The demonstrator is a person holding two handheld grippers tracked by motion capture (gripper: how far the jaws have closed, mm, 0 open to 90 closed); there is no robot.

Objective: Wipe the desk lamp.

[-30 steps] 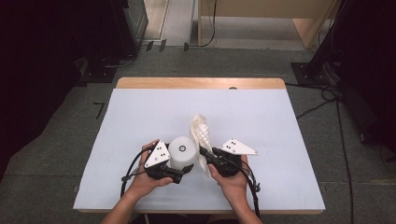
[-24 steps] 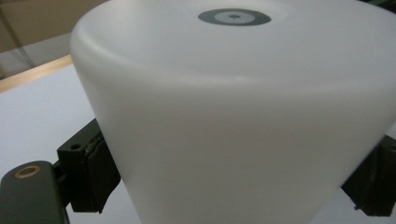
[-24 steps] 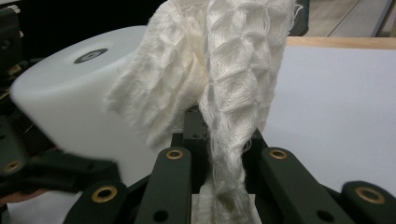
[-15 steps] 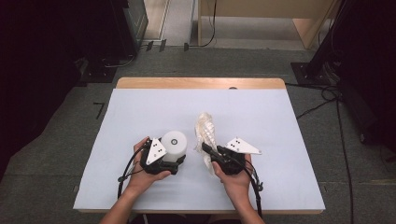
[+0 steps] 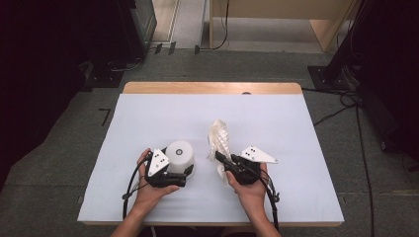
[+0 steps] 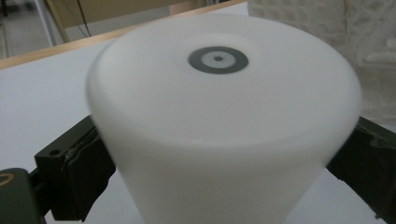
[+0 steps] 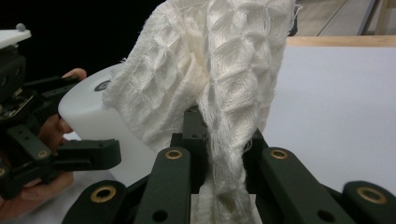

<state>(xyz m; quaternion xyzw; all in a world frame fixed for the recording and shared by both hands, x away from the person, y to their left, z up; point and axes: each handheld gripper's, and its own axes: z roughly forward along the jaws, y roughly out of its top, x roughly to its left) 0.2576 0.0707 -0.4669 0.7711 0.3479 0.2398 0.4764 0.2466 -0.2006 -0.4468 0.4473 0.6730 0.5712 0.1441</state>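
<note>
A wooden table [image 5: 207,88] carried a white sheet [image 5: 163,118] over nearly its whole top. On the sheet stood an upturned white cup [image 5: 179,157], with a white waffle-weave cloth [image 5: 218,140] just beside it.

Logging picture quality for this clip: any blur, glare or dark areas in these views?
High view: even light on the table, dark corners, mildly soft. Left gripper view: the white cup sits so close that its rim is blurred. Right gripper view: the waffle cloth is sharp, background black at upper left; no glare.
</note>
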